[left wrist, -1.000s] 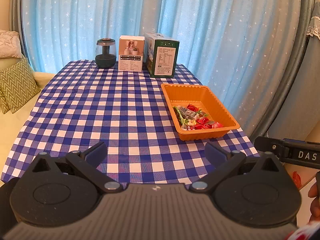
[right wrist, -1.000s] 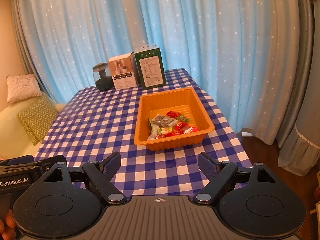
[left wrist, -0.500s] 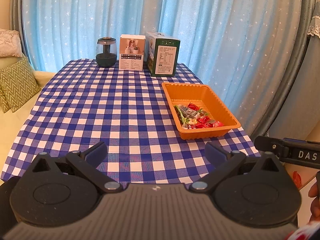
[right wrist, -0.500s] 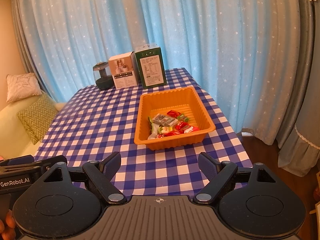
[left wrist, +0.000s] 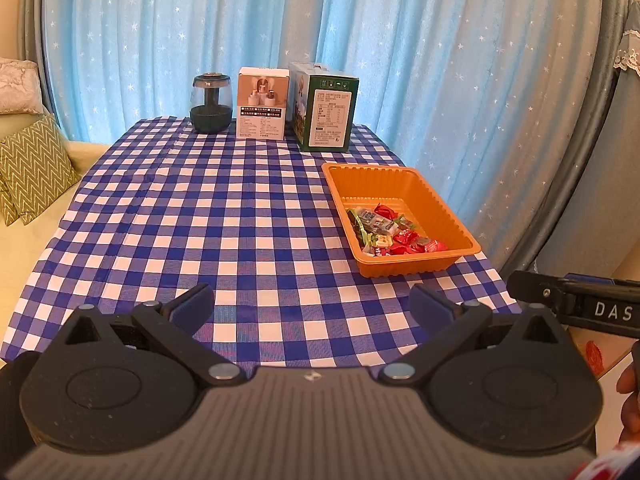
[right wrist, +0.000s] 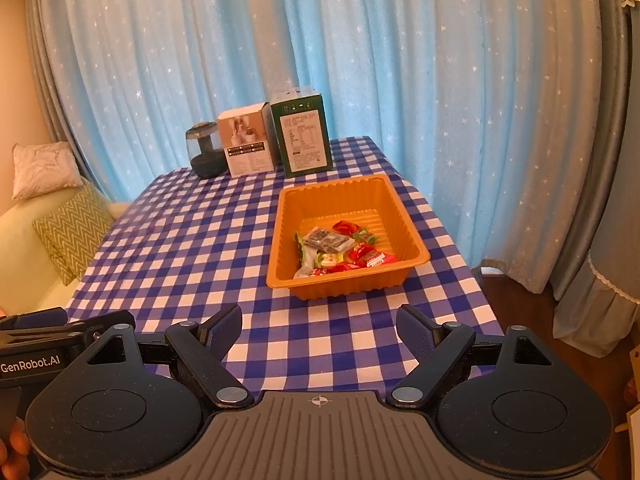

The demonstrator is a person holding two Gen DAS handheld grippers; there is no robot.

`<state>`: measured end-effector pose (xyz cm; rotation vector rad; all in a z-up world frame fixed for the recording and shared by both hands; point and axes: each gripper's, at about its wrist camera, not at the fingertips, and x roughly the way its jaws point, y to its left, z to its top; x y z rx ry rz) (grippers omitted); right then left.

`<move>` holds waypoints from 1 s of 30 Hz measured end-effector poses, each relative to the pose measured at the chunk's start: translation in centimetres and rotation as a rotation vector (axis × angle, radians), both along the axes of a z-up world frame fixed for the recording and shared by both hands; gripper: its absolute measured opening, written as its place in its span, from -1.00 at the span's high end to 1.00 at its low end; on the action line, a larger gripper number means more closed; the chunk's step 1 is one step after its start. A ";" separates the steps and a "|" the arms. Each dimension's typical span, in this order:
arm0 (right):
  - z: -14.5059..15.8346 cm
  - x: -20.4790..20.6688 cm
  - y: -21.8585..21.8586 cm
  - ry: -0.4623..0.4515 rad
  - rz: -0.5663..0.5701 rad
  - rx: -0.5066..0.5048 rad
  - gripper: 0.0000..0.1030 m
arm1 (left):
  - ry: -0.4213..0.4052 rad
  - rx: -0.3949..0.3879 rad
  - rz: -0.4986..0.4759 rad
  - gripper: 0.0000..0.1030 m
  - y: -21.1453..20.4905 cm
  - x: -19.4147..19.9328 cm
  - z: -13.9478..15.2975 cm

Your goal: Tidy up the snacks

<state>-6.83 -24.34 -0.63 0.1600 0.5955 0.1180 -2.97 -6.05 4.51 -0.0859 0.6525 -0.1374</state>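
Both claws wide, nothing between the pads, hovering over the near edge of the checked table [left wrist: 224, 216]. Left gripper [left wrist: 312, 306] low at the near middle; right gripper [right wrist: 319, 326] beside it, nearer the table's right edge.

Orange tray [right wrist: 394, 208] on the right half of the table, well ahead of both claws, apart from them. Long axis running near to far, a short wall facing the claws. Snacks [right wrist: 340, 250] heaped in the near part of the tray, the far part bare; none visible loose on the cloth.

From the left claw, tray [left wrist: 440, 208] ahead and off to the right. From the right claw, tray almost straight ahead, only slightly left of centre. Right hand judged the nearer and better lined up for a straight reach over the near wall.

Far edge: dark jar [left wrist: 211, 104], white box [left wrist: 262, 102], green box [left wrist: 326, 108] in a row, upright, just beside one another, well clear of the tray. Likely sorting done already, or a first pick out of the pile due; cannot tell which.
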 end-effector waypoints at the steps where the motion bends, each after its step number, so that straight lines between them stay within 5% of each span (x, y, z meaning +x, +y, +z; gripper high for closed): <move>1: 0.0 0.0 0.0 0.000 0.000 -0.001 -0.63 | 0.000 0.001 0.000 -1.00 0.0 0.0 0.0; 30: -0.3 0.1 -0.1 0.000 0.000 0.000 -0.63 | 0.007 -0.002 -0.002 -1.00 0.1 0.1 -0.4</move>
